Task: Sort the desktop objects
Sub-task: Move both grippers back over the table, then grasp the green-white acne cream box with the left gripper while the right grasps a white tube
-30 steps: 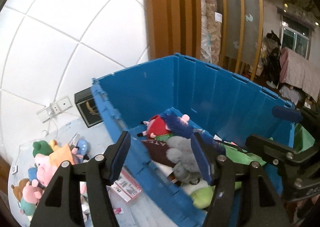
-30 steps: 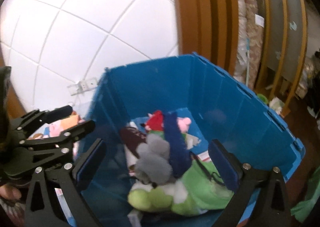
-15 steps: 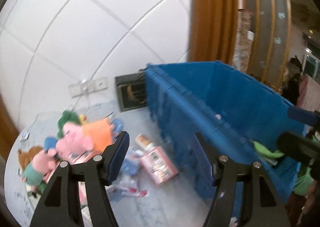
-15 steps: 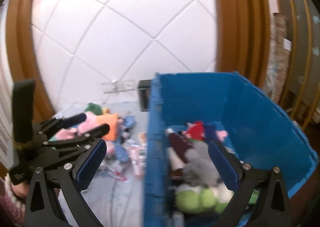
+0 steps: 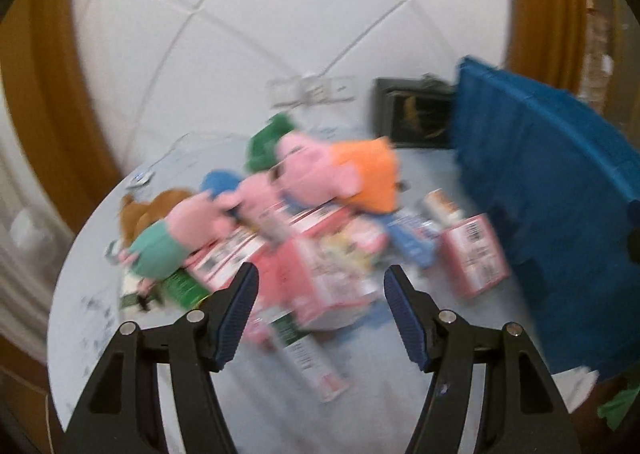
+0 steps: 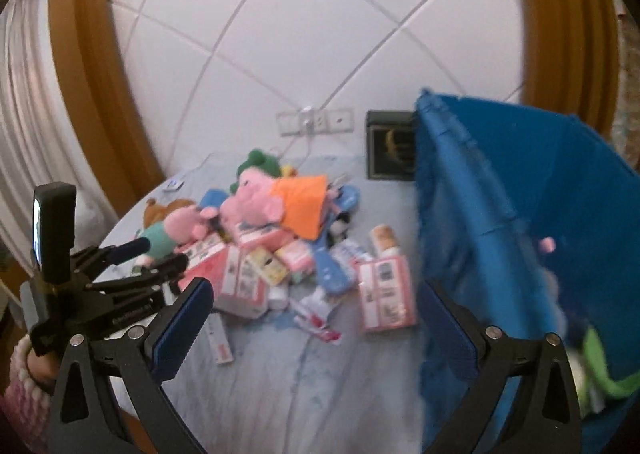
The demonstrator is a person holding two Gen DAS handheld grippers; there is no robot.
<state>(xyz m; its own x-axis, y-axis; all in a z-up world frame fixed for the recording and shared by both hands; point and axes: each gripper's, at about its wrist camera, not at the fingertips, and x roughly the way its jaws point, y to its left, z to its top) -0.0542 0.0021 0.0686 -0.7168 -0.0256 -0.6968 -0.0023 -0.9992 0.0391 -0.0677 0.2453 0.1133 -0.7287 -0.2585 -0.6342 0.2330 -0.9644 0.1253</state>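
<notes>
I see a pile of toys and boxes on the pale blue table (image 6: pixel 280 394). A pink pig toy in an orange dress (image 6: pixel 276 202) lies on top, with pink boxes (image 6: pixel 386 294) around it. The big blue bin (image 6: pixel 500 214) stands just to the right of the pile. My left gripper (image 5: pixel 320 286) has its jaws apart and empty above the boxes. My right gripper (image 6: pixel 316 318) has its jaws wide apart too, holding nothing.
</notes>
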